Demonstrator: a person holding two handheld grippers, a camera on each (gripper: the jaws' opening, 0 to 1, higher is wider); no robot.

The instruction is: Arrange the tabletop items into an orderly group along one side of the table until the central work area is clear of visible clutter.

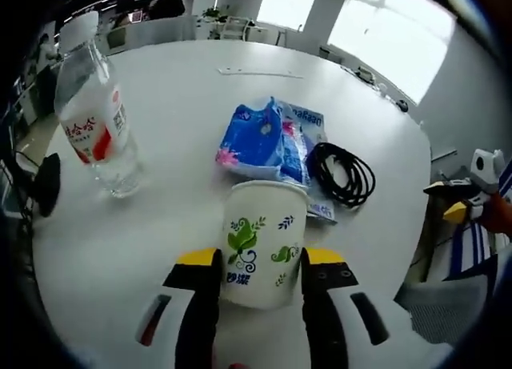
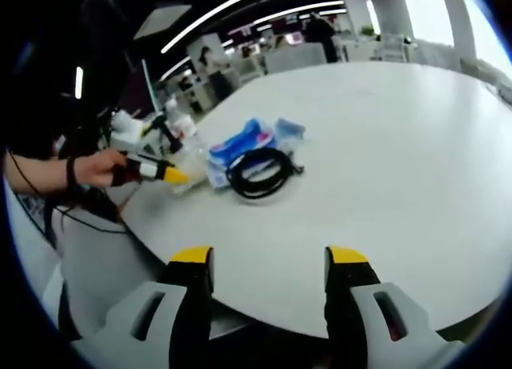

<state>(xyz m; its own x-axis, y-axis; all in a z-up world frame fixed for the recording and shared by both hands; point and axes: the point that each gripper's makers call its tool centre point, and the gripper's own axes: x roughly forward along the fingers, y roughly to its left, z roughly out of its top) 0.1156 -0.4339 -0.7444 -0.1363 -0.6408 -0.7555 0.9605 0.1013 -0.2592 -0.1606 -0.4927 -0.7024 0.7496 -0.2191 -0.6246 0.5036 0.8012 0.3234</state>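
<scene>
A white paper cup (image 1: pixel 260 241) with green leaf print stands between the yellow-tipped jaws of my left gripper (image 1: pixel 262 258), which press against both its sides. Just behind it lie a blue tissue pack (image 1: pixel 268 141) and a coiled black cable (image 1: pixel 342 173). A clear water bottle (image 1: pixel 96 121) with a red and white label stands upright at the left. My right gripper (image 2: pixel 268 261) is open over the table's near edge with nothing between its jaws. From there I see the tissue pack (image 2: pixel 240 145), the cable (image 2: pixel 260 173), the cup (image 2: pixel 188 165) and the left gripper (image 2: pixel 156 170) in a person's hand.
The round white table (image 1: pixel 240 73) is bare behind the items and broad at the right (image 2: pixel 400 145). A black object (image 1: pixel 44 185) sits off its left edge. The right gripper (image 1: pixel 472 201) shows beyond the right rim. Desks, chairs and people fill the background.
</scene>
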